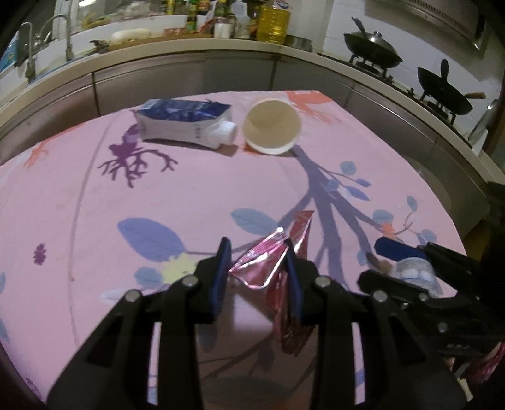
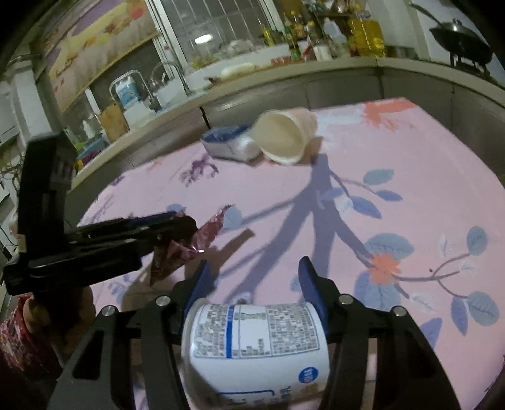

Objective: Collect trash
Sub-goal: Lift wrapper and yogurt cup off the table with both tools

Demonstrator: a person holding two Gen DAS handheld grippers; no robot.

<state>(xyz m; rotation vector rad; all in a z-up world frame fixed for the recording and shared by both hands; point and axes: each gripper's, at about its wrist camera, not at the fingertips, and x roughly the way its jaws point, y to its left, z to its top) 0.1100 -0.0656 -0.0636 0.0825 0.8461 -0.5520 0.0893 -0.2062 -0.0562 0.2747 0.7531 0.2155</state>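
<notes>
Now left claw (image 1: 257, 249) tilted down, pinching wrapper (image 1: 268, 261); right claw (image 2: 255, 274) clamping bottle (image 2: 255, 340).

On the tablecloth (image 1: 79, 189), a carton (image 1: 183, 121) lies on its side near the far edge, its cap end just beside a paper cup (image 1: 272, 125) tipped over to its right, mouth toward the cameras. Nearer, a crumpled foil wrapper (image 1: 271, 261) sits between the left gripper (image 1: 257, 252) fingers. To its right, the right gripper (image 2: 254, 268) has a white container (image 2: 255, 340) lying between its fingers. Behind the table runs a counter (image 1: 195, 52), with a sink faucet (image 1: 64, 31) at left, bottles (image 1: 273, 20) in the middle and woks (image 1: 372, 47) on a stove at right.
</notes>
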